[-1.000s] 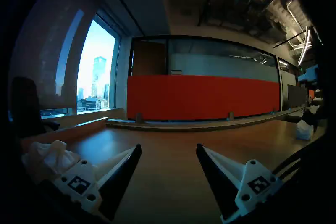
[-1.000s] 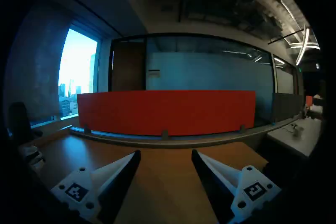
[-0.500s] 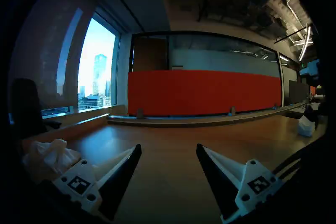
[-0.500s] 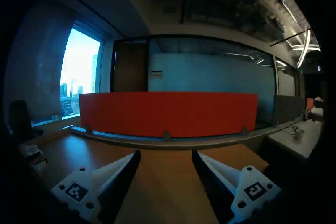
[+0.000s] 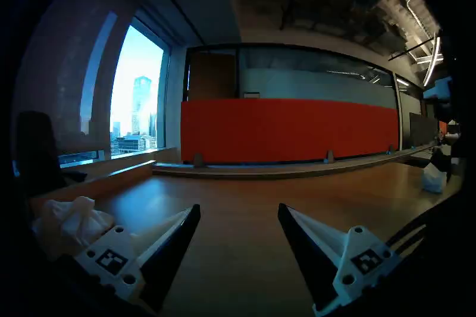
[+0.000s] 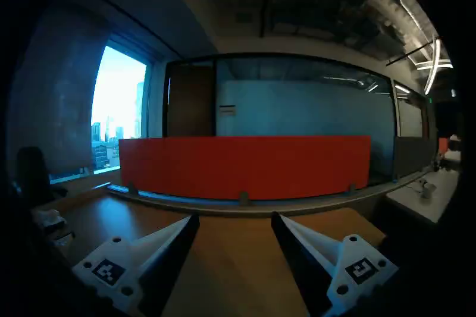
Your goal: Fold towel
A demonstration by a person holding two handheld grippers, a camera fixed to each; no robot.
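Wooden table (image 5: 238, 257) runs beneath both tools, each held level and low and aimed at a red partition (image 5: 285, 132) across the room. On one side, the left tool (image 5: 238, 207) is spread wide with nothing between its fingers. A crumpled pale towel (image 5: 71, 222) lies on the table just beside its left finger, outside the gap. Alongside, the right tool (image 6: 235, 216) is likewise spread wide and holds nothing. A bright window (image 5: 134, 109) sits off to the left of both.
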